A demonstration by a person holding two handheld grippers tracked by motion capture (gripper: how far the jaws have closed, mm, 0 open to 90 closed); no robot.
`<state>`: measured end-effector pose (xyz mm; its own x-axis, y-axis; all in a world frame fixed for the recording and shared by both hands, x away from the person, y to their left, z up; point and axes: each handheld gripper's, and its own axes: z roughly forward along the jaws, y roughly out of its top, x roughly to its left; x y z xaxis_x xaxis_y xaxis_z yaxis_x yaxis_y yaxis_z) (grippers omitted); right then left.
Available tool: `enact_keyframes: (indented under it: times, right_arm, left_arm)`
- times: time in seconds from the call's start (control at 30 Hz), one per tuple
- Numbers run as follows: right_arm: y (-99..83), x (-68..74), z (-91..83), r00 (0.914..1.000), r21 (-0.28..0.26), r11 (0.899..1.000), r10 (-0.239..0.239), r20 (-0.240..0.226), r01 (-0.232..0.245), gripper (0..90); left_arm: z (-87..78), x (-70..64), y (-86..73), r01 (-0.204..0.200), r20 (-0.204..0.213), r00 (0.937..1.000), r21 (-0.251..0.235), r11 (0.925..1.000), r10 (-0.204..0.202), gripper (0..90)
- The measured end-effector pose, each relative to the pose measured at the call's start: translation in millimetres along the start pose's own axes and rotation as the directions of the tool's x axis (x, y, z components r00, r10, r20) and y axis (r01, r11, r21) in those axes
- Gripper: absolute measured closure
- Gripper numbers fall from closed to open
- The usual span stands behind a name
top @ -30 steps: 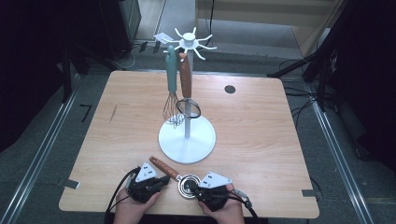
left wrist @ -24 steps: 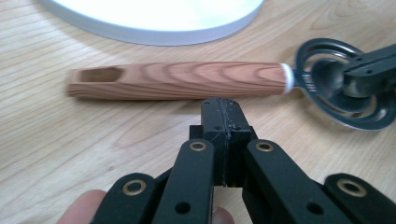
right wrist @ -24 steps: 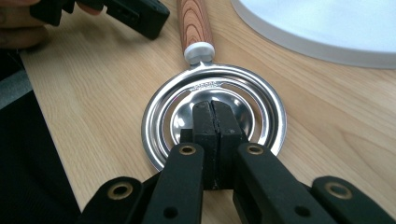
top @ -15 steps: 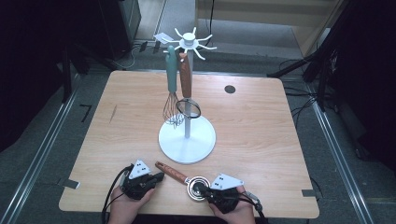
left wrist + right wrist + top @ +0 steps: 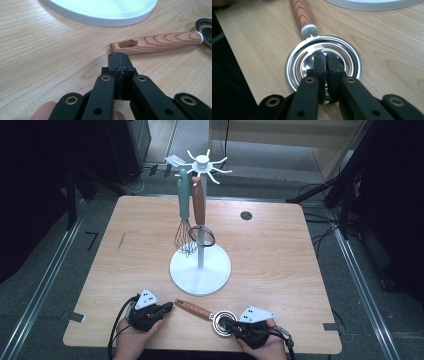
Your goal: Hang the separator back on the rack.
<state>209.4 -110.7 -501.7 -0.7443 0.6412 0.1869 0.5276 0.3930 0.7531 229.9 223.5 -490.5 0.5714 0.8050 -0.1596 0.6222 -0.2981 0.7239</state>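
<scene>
Jaws pressed together on both my grippers: left gripper just short of the wooden handle's slotted end, right gripper over the egg separator's steel bowl.

bare table either side; the white stand blocks the middle.

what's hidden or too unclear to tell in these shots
- Right tongs: jaws pressed together over the metal bowl of the wood-handled utensil; whether they pinch it or just rest on it is hidden by the jaws, right gripper view.
- Utensil handle: the bowl end is cut off by the right edge, left gripper view.
- White stand: its base is cut off by the top edge in both gripper views.
- Whisk wires: too small, high view.
</scene>
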Motion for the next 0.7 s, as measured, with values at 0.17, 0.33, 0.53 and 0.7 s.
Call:
enact_keyframes:
  times: [0.17,0.33,0.53,0.7]
  right_arm:
    - [8.0,1.4,-3.1,0.9999,-0.022,1.000,0.009,-0.013,-0.010,79.2]
    - [24.9,6.7,-2.2,0.9999,-0.060,0.998,-0.010,-0.012,0.009,73.9]
    - [48.6,10.3,11.4,0.9974,-0.034,0.998,-0.059,-0.041,0.058,67.8]
    - [56.9,11.6,28.3,0.9948,0.025,0.996,-0.081,-0.062,0.083,65.2]
  left_arm:
    - [-0.8,1.4,0.5,0.000,0.000,1.0000,0.000,1.0000,0.000,90.0]
    - [-1.4,3.5,0.4,0.007,-0.004,1.0000,-0.005,1.0000,-0.007,90.0]
    - [-3.3,6.1,0.3,0.007,-0.005,1.0000,-0.020,0.9998,-0.007,90.0]
    - [-11.4,16.0,0.3,0.037,-0.020,0.9991,-0.072,0.9967,-0.038,82.3]
